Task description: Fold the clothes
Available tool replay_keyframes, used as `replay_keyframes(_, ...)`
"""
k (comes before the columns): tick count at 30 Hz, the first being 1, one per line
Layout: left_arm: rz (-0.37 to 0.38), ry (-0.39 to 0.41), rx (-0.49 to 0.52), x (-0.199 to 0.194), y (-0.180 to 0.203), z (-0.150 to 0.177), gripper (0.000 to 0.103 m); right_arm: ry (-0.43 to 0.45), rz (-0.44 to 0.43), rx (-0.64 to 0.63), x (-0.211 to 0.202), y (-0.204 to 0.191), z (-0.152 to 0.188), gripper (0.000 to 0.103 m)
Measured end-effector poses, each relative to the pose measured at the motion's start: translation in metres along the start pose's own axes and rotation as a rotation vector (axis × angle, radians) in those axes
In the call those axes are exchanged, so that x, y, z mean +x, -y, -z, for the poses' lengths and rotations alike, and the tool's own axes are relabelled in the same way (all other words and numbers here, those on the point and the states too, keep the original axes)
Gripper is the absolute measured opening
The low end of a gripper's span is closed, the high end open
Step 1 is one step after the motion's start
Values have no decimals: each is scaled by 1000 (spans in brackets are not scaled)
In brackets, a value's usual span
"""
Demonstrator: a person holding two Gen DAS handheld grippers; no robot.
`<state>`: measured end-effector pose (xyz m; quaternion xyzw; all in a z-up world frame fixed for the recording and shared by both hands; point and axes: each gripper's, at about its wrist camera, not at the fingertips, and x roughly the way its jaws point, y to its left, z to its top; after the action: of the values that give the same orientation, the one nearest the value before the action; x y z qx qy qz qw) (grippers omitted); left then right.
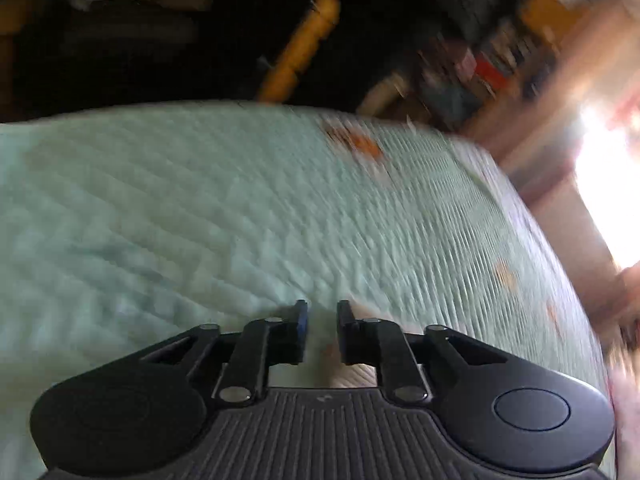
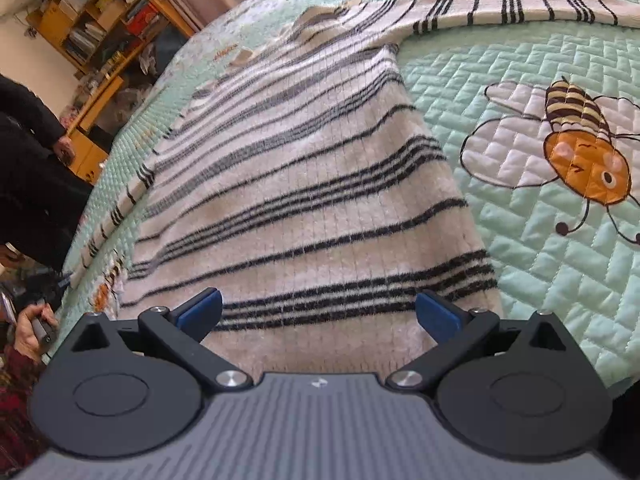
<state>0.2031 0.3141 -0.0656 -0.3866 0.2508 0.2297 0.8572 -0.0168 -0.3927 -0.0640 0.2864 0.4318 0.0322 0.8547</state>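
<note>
A white sweater with black stripes (image 2: 304, 168) lies flat on a mint green quilted bedspread (image 2: 536, 240). One sleeve (image 2: 520, 8) stretches to the far right, the other sleeve (image 2: 116, 208) runs down the left side. My right gripper (image 2: 318, 310) is open wide and empty, just above the sweater's near hem. My left gripper (image 1: 322, 320) hovers over bare quilt (image 1: 200, 208) in a blurred view. Its jaws stand close together with a narrow gap and nothing between them. The sweater does not show in the left wrist view.
A bee picture (image 2: 580, 148) is stitched on the quilt right of the sweater. Wooden shelves (image 2: 100, 12) full of items stand beyond the bed's far left. A person in dark clothes (image 2: 28, 160) stands at the left bed edge. A bright window (image 1: 608, 184) glares at the right.
</note>
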Motion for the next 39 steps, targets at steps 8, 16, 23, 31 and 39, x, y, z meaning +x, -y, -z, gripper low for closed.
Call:
replay_keyframes(8,116,0,30,-69,14,26,54,66,-105,111,-8,19,-4,102)
replay_keyframes(16,453,-340,214,-68,91,121,68,97,-200,219,-11,44,1,102)
replay_keyframes(23,480,-494,219,-25,161,184,72,161,-272,266,-10,64,-33,102)
replay_keyframes(31,436,-506,118,46,197,205,83,231,-246,311,45,101,-123,102)
replay_keyframes(39,499,-547,4,83,213,206,91,173,-211,282,112,107,-194,103)
